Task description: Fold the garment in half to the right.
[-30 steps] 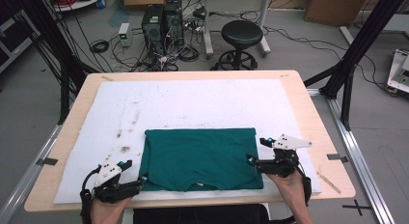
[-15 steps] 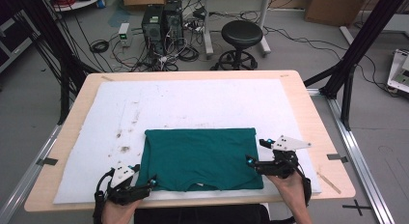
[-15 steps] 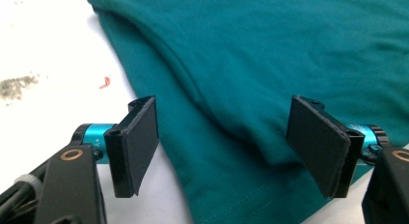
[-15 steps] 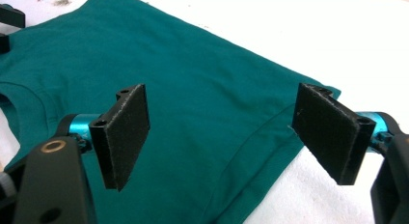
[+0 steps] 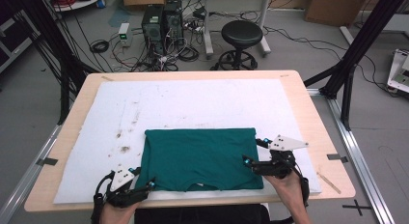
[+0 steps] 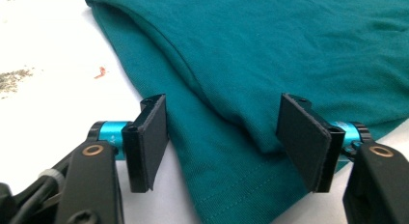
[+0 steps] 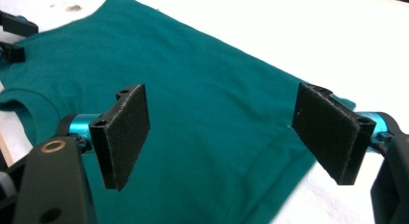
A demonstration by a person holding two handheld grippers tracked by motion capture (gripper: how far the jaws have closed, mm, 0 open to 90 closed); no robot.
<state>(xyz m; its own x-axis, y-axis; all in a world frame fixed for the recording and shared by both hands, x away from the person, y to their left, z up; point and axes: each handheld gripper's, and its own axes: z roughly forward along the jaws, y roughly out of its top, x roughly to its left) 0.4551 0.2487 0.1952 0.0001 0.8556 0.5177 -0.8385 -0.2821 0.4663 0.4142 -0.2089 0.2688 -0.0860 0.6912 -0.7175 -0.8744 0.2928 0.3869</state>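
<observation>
High view: the folded green shirt (image 5: 201, 159) lies flat on the white mat (image 5: 193, 103) near the table's front edge, as before. The left gripper (image 5: 144, 186) has slid inward to the shirt's near-left corner, jaws spread wide astride the hem. The right gripper (image 5: 251, 162) stays over the right edge, jaws likewise wide apart.
</observation>
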